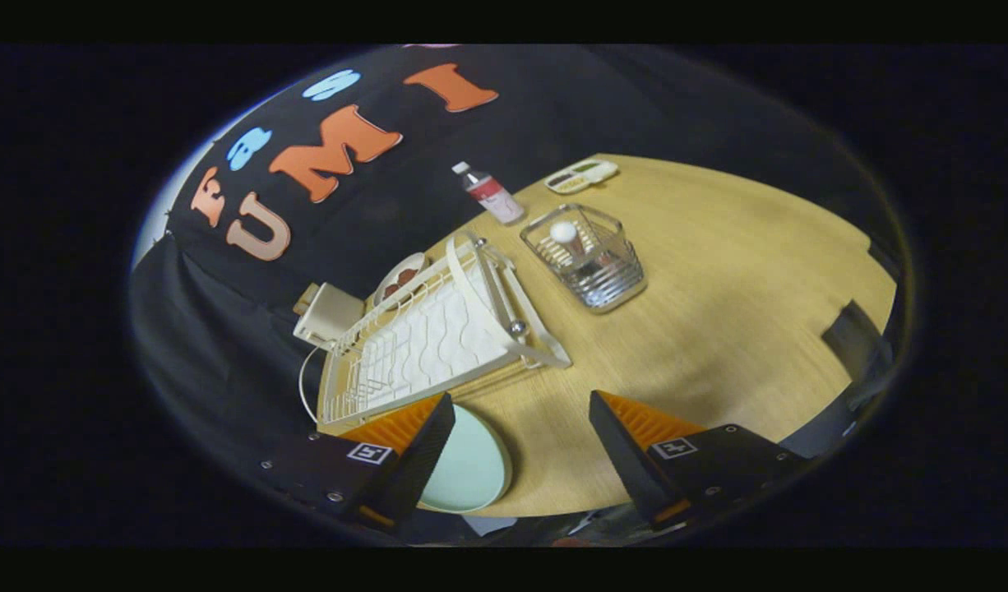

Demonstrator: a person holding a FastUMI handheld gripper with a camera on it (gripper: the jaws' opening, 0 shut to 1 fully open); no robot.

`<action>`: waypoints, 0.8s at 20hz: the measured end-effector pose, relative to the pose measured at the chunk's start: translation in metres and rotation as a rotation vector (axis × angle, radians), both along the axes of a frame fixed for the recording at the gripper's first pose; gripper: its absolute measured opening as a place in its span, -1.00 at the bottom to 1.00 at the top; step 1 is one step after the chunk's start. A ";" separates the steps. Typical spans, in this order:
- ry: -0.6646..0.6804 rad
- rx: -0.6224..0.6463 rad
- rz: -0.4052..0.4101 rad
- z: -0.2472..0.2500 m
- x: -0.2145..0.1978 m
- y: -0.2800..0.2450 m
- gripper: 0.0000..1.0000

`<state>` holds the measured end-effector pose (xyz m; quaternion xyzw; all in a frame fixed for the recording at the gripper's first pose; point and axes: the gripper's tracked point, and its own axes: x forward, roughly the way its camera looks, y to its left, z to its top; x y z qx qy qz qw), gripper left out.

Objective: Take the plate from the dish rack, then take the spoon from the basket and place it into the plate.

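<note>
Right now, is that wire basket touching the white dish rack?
Apart. The gripper view shows bare table between the basket and the dish rack; the gripper hangs open nearer.

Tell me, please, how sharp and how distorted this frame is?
Gripper view: fisheye bends the table edge and tilts the scene; rack, basket and plate are slightly soft; lighting even, no glare; open gripper fingers frame the plate.

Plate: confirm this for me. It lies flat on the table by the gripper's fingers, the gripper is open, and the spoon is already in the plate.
One point is wrong. The spoon stands in the wire basket beyond the fingers, not in the plate. The rest holds in the gripper view: the plate lies on the table beside the dish rack, and the gripper is open, holding nothing.
</note>
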<state>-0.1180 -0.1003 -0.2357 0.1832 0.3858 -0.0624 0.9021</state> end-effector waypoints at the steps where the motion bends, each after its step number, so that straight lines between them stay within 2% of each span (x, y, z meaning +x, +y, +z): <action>1: -0.055 -0.059 -0.001 0.013 0.011 -0.011 0.96; 6: -0.330 -0.374 0.033 0.069 0.057 -0.045 0.96; 9: -0.508 -0.528 0.147 0.092 0.082 -0.039 0.96; 12: -0.522 -0.538 0.216 0.072 0.099 -0.035 0.97; 16: -0.521 -0.512 0.208 0.048 0.122 -0.055 0.97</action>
